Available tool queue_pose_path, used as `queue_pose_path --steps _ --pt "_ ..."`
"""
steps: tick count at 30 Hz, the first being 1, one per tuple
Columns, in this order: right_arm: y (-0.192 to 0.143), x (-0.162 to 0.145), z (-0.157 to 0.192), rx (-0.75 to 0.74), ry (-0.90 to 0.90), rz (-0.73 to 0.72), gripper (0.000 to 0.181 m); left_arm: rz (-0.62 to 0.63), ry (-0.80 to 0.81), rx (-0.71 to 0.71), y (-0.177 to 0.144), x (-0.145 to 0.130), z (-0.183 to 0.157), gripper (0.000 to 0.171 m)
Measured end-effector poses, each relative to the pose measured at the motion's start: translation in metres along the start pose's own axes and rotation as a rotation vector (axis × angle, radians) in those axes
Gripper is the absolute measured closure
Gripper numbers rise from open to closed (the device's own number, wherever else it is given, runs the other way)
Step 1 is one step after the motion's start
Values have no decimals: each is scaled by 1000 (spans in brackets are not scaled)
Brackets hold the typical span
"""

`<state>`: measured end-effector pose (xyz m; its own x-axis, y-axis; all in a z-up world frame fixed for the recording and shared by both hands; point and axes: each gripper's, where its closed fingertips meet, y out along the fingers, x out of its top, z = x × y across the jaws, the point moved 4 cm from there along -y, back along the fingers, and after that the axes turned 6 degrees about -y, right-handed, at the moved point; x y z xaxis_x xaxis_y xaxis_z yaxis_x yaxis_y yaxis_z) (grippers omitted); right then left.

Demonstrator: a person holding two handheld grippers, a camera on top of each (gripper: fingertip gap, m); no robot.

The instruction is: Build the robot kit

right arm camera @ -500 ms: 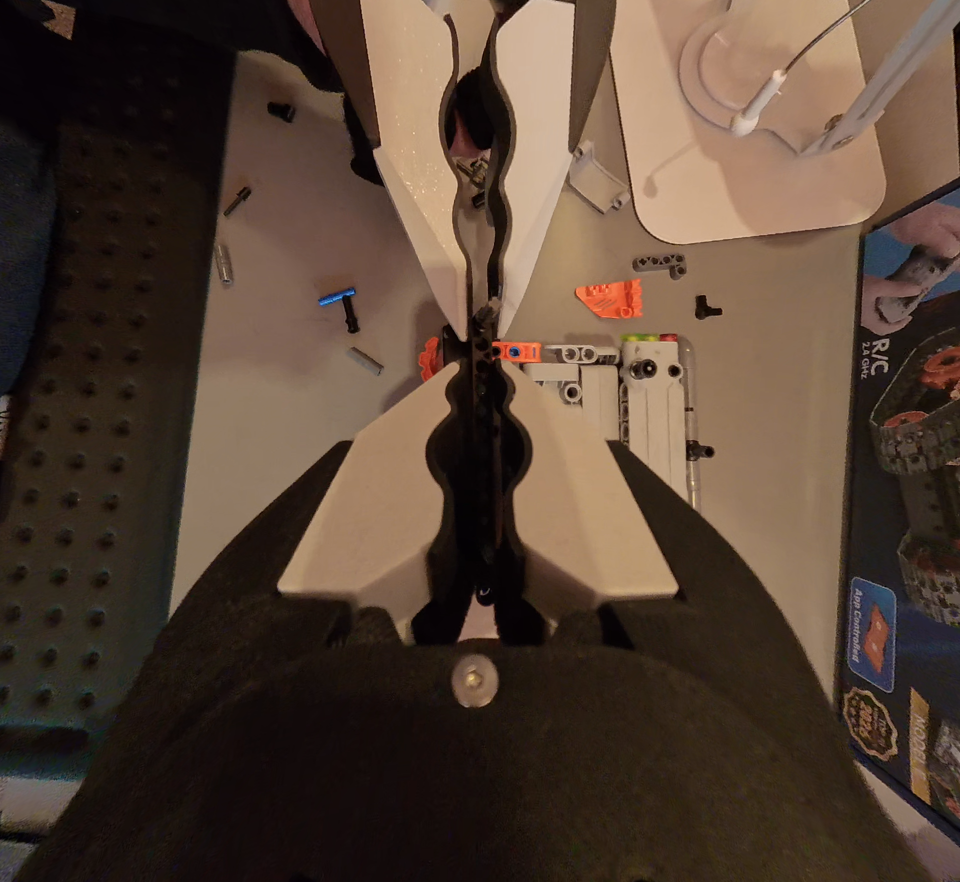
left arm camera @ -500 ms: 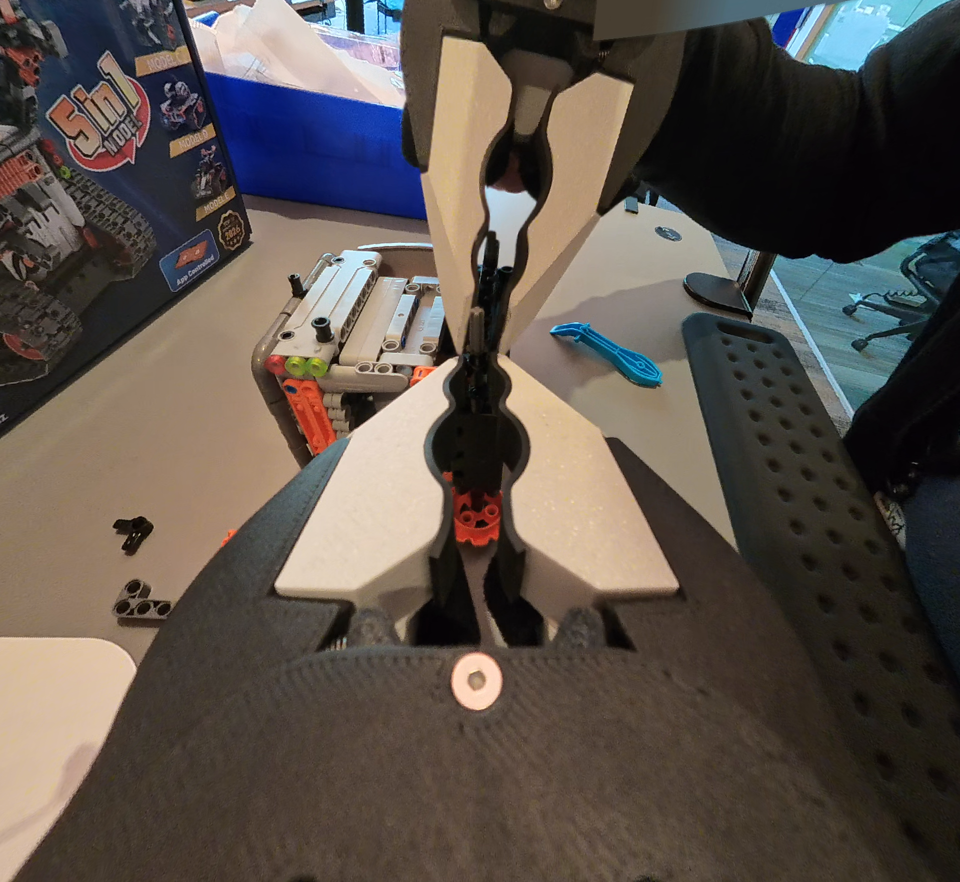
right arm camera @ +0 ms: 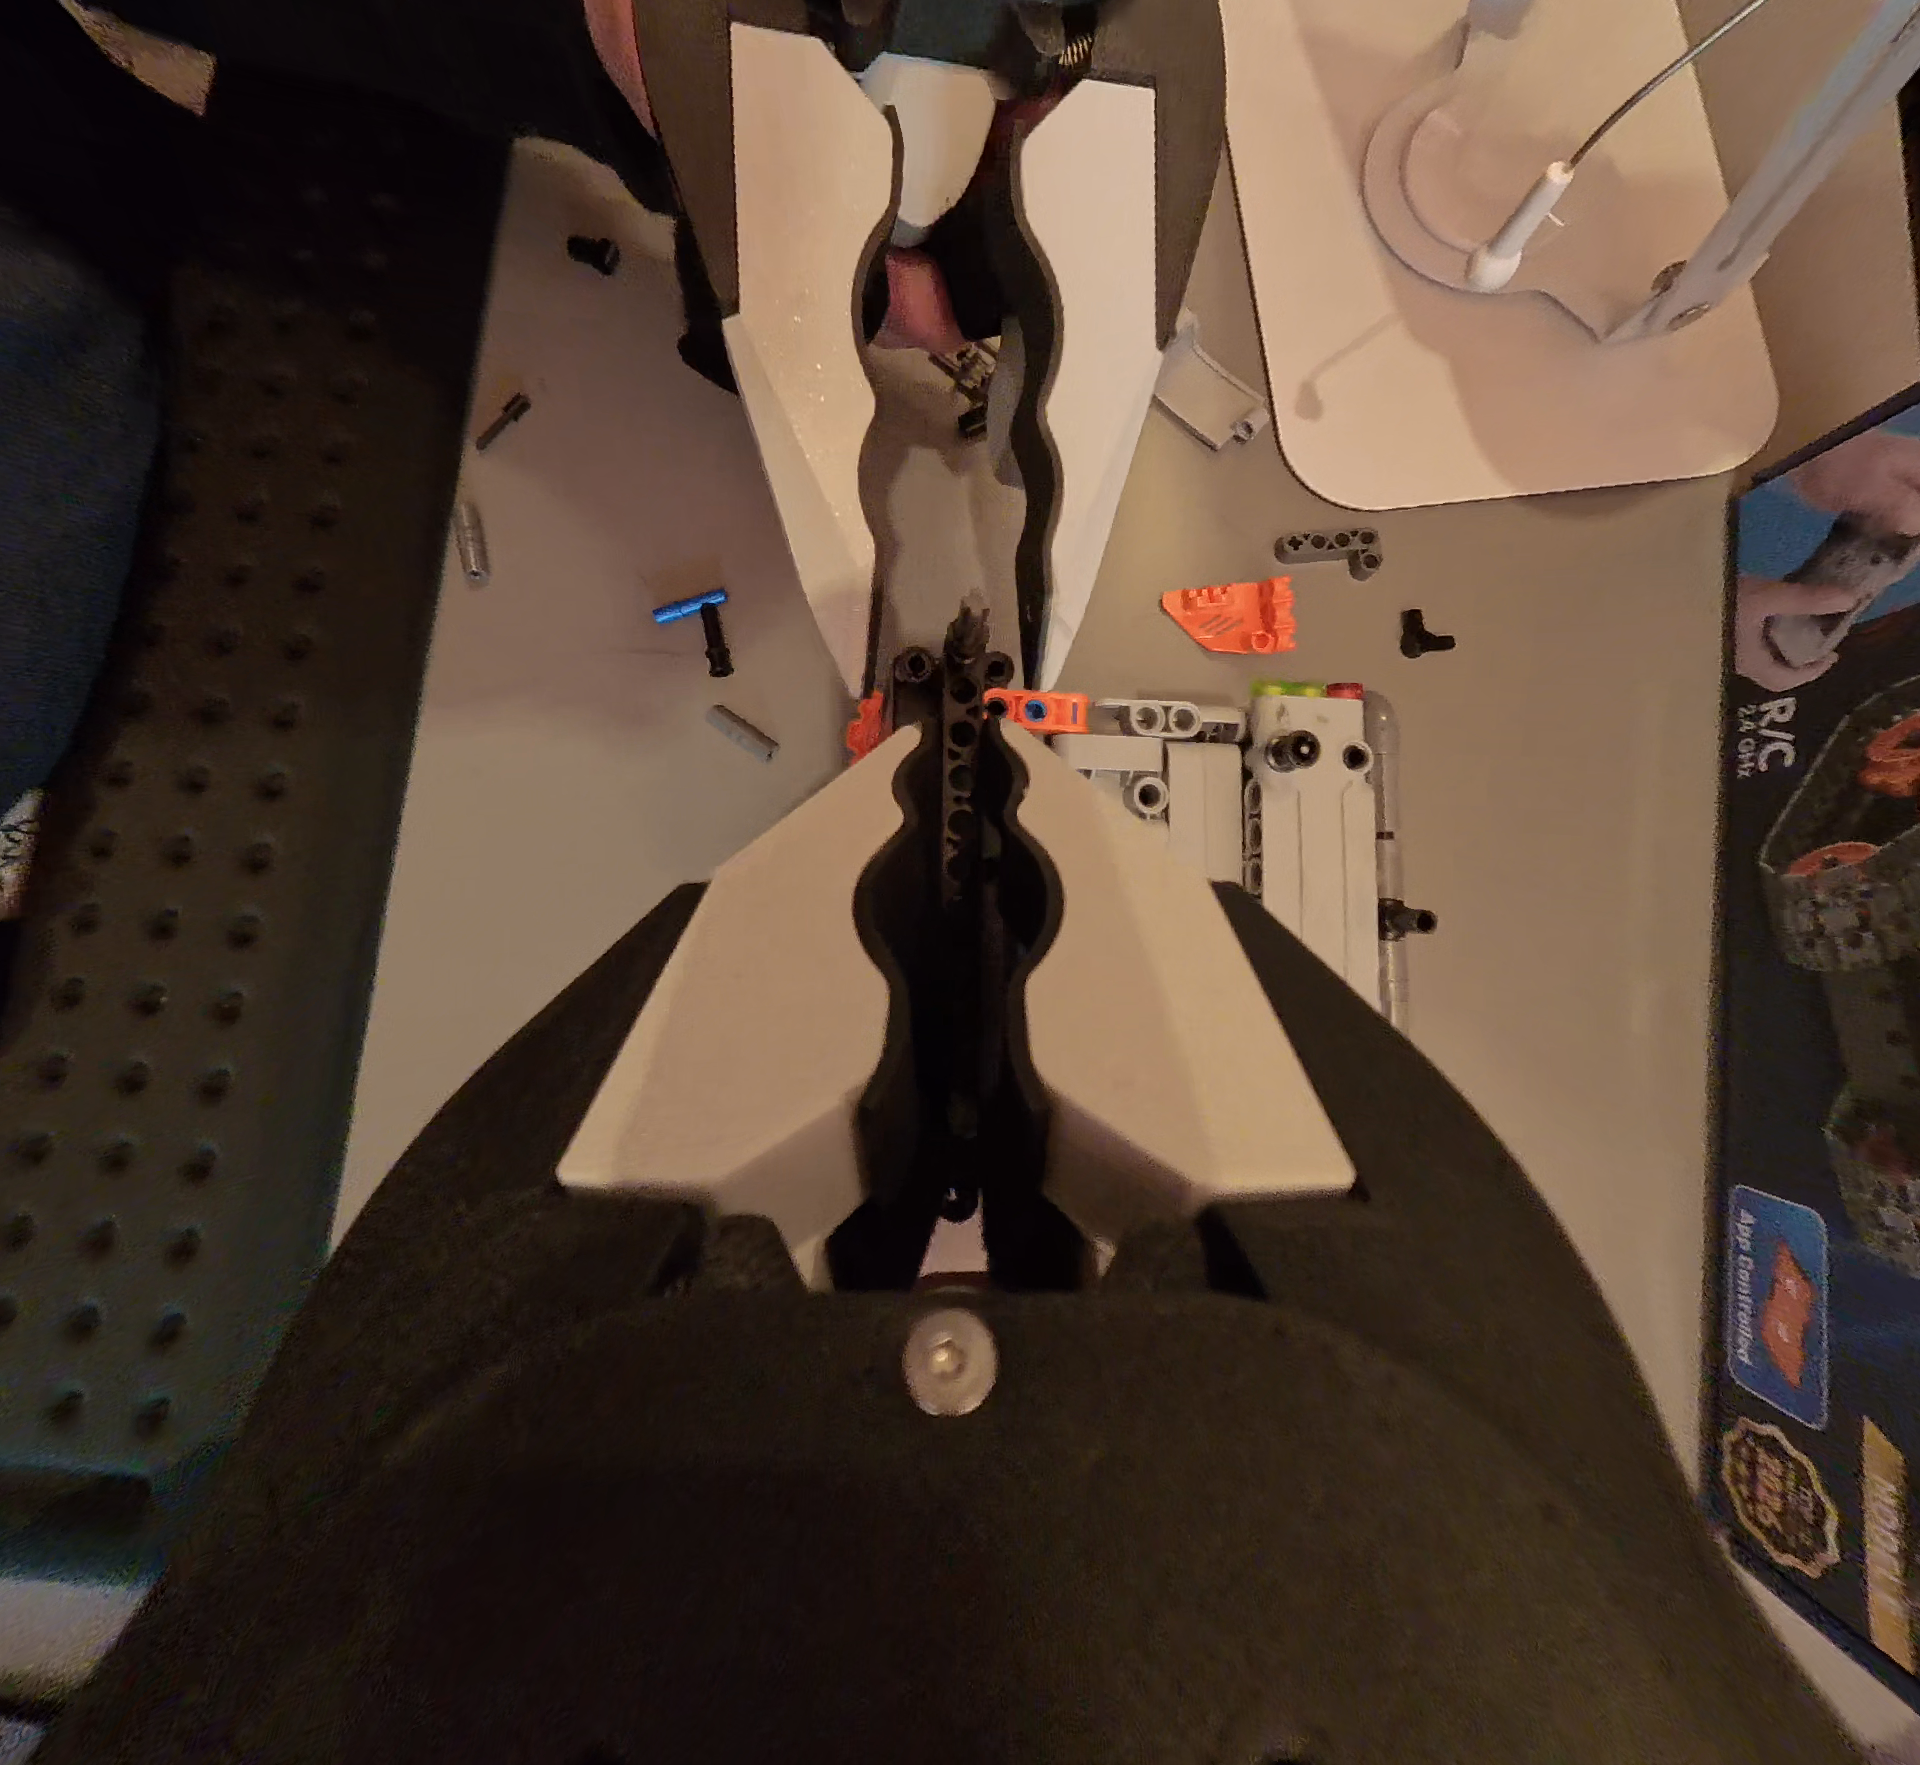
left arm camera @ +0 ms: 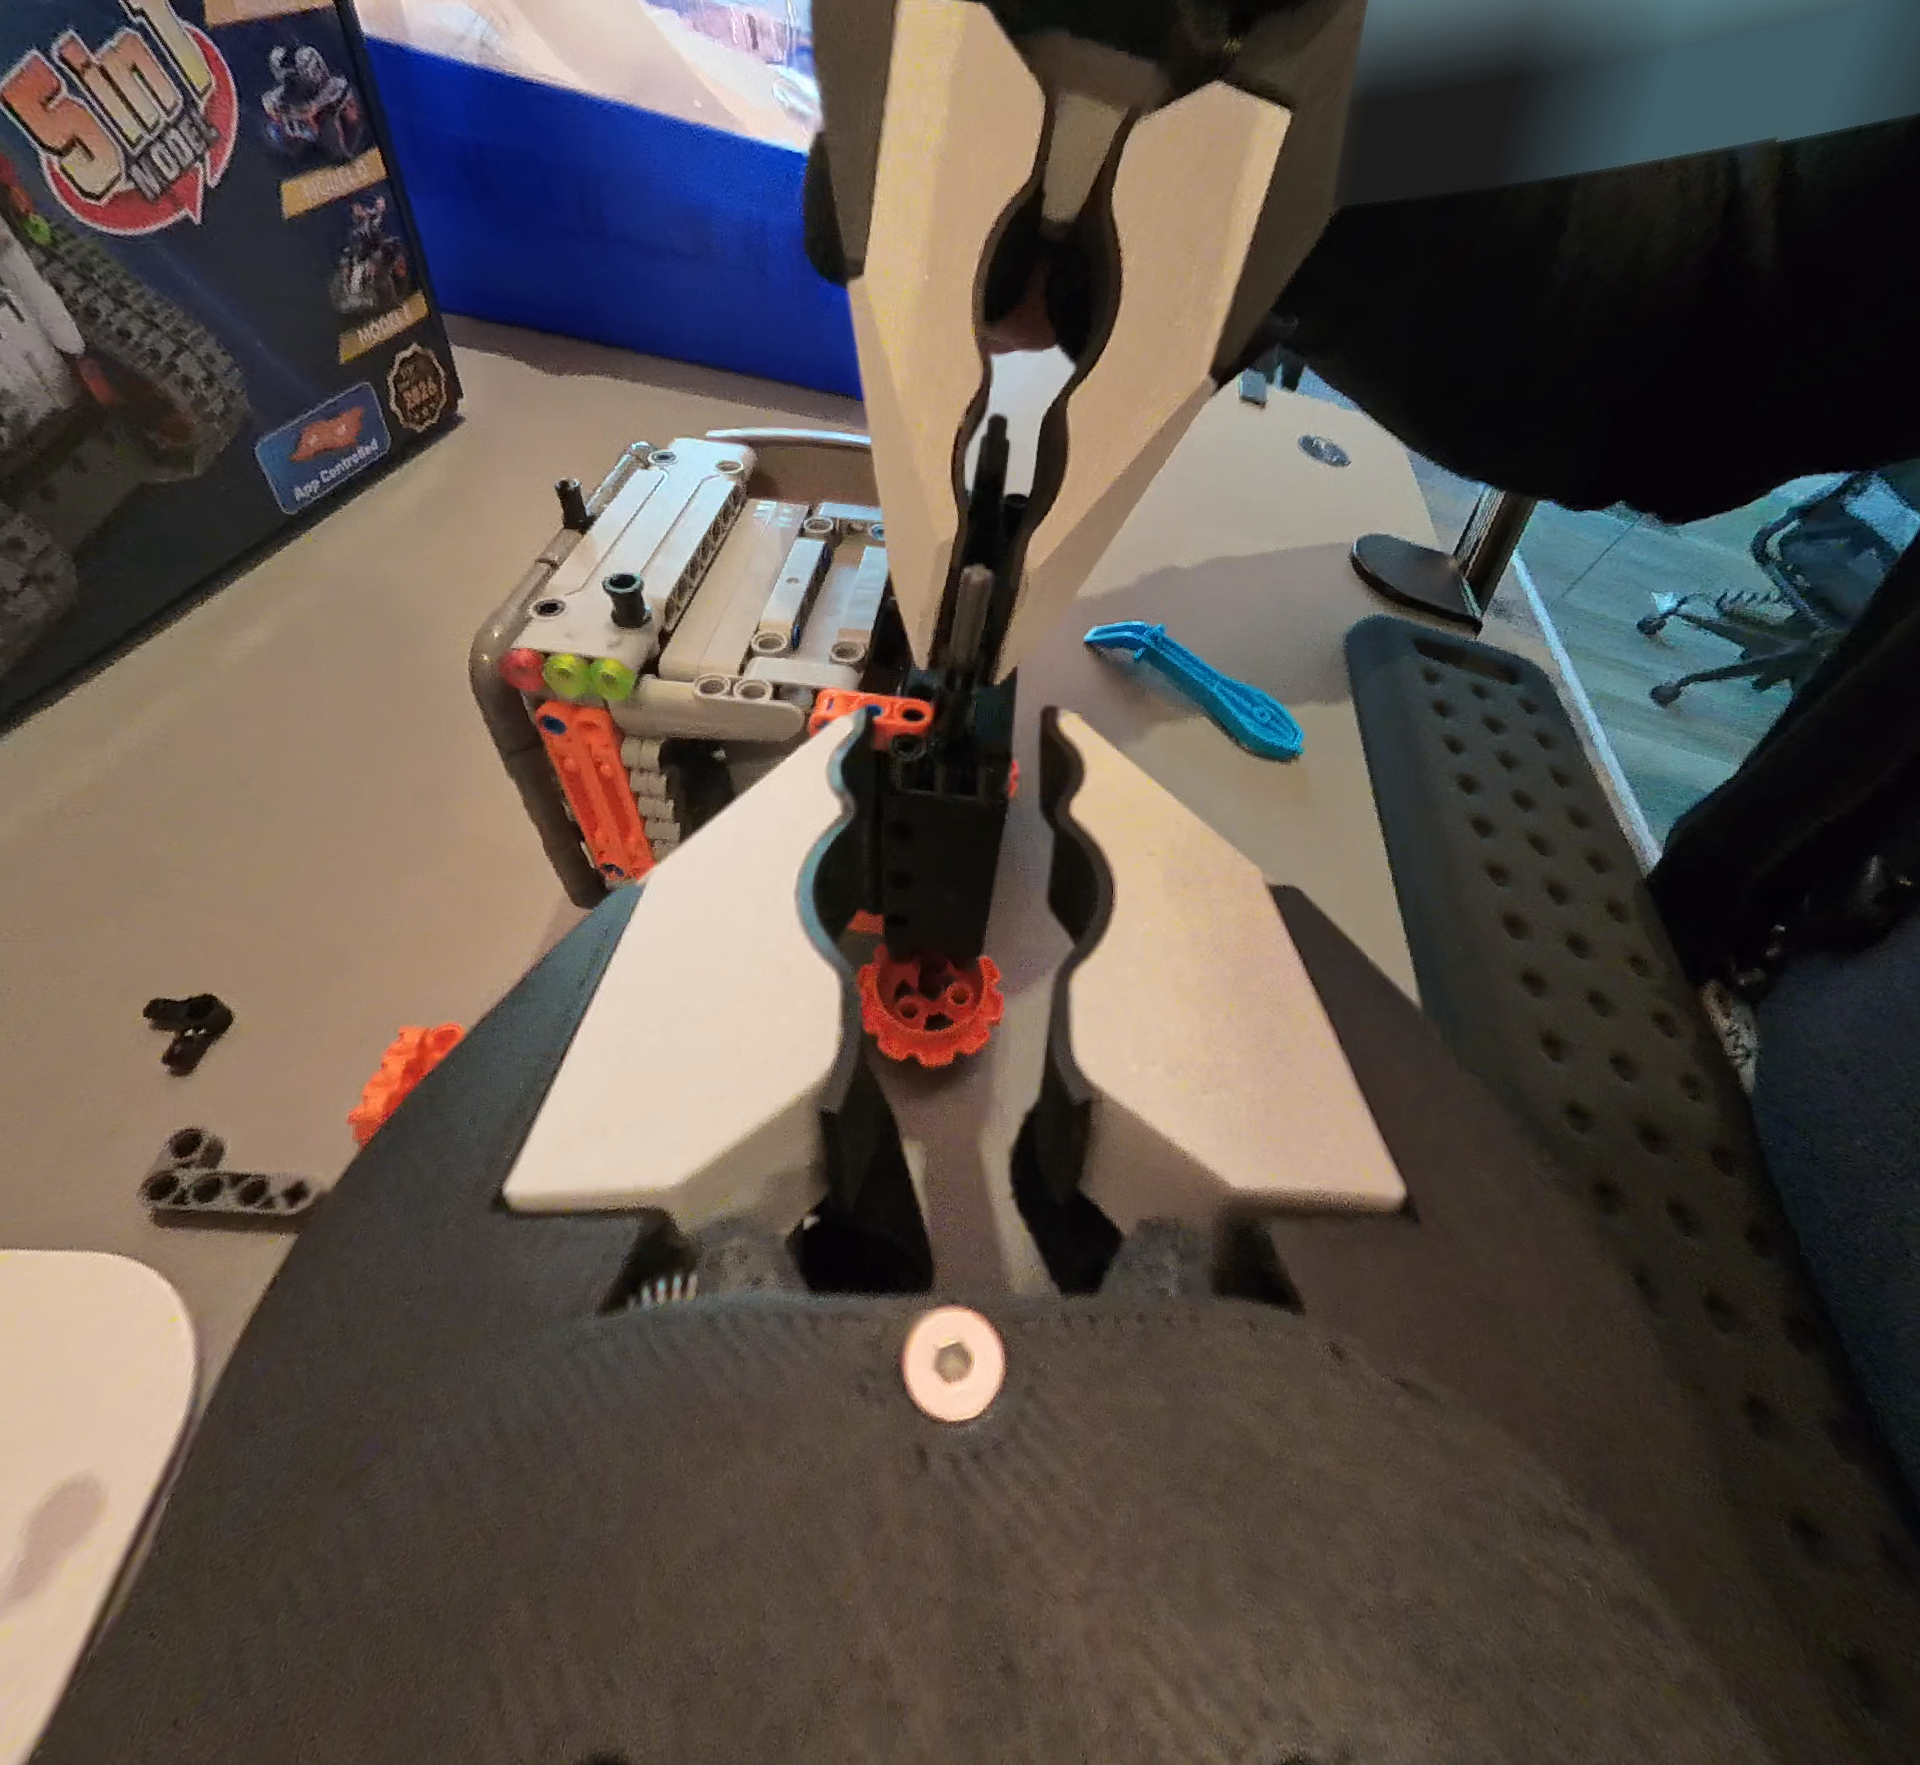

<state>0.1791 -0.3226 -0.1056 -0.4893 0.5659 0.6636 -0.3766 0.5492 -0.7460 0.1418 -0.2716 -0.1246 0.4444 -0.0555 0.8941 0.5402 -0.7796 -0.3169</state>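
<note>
Black beam assembly (left arm camera: pixel 940 842), with an orange gear (left arm camera: pixel 930 1003) at its near end, stands between my two tongs above the surface (left arm camera: pixel 260 832). My right tongs (right arm camera: pixel 956 739) are clamped along the black beam. My left tongs (left arm camera: pixel 951 728) are spread, one finger on each side of the assembly and neither pressing it. A grey axle (left arm camera: pixel 971 603) projects from the far end; whether it is fully seated is hard to tell.

The part-built grey-and-white model (left arm camera: pixel 686 635) sits just beside the assembly at ten o'clock. Loose parts lie around it: a black connector (left arm camera: pixel 187 1024) and a grey angled beam (left arm camera: pixel 218 1185) at eight o'clock, and a blue tool (left arm camera: pixel 1195 687) at two o'clock.

The grey surface also carries a printed kit box (left arm camera: pixel 187 261), a blue bin (left arm camera: pixel 623 229) of paper at twelve o'clock, a white lamp base (right arm camera: pixel 1507 240) and a dark perforated mat (left arm camera: pixel 1558 936). An office chair and windows show beyond.
</note>
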Motion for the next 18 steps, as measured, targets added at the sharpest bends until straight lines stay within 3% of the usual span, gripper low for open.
queue_pose_path --steps 12,18 --pt "0 0 6 -123 -83 38 177 -16 44 88 7 -15 0 147" --pt "4 -2 5 -46 -46 65 176 -24 61 97 7 -15 -1 146"
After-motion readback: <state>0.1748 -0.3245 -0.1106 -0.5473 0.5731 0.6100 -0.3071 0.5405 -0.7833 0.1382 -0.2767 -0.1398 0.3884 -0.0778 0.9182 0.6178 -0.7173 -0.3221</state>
